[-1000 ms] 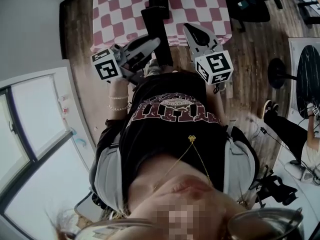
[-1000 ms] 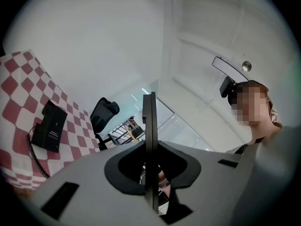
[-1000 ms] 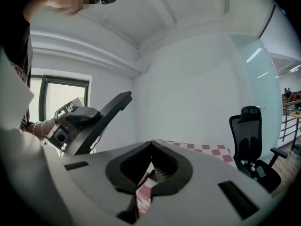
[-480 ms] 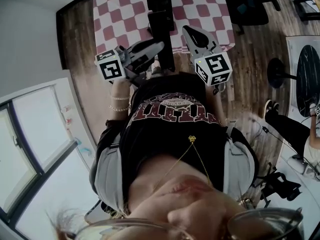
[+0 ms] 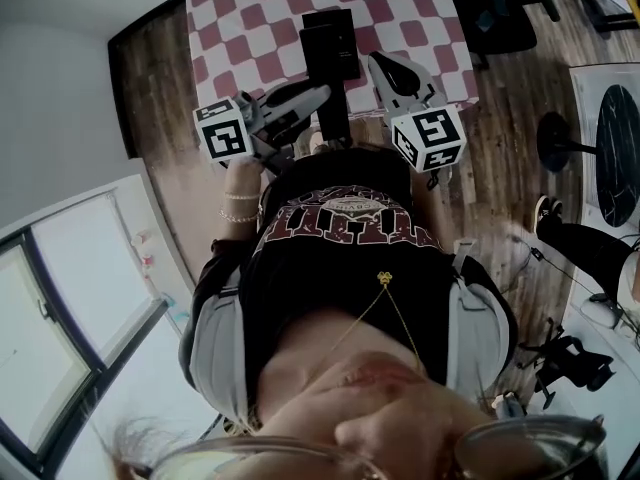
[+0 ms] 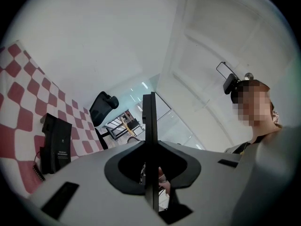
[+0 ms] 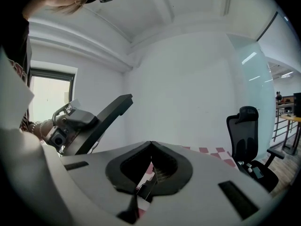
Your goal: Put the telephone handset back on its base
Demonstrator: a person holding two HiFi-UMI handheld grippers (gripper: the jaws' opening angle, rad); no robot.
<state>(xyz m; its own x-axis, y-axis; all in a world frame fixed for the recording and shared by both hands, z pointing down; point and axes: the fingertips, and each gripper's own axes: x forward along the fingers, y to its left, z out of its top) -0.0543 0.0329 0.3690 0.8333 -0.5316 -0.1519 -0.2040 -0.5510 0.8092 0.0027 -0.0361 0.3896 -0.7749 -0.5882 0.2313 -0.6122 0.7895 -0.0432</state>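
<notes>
A checkered red and white table (image 5: 250,18) carries the black telephone base (image 5: 330,40), which the left gripper view shows at the far left (image 6: 57,142). My left gripper (image 5: 315,98) is shut on the long black handset (image 5: 333,118) at the table's near edge, just short of the base. Seen edge on, the handset (image 6: 149,126) rises as a thin black bar between the left gripper's jaws (image 6: 149,147). The right gripper view shows the handset (image 7: 106,119) slanting up from the left gripper. My right gripper (image 5: 385,66) hovers right of the base, jaws together (image 7: 150,145), holding nothing.
A black office chair (image 5: 500,8) stands right of the table, also seen as a chair (image 7: 247,131) in the right gripper view. A window (image 5: 60,298) lies at the left. Another person's legs (image 5: 580,258) and a dark round table (image 5: 615,153) are at the far right.
The head view has drifted so the table and base sit lower in the picture. Both grippers keep nearly the same places, the left one still gripping the handset.
</notes>
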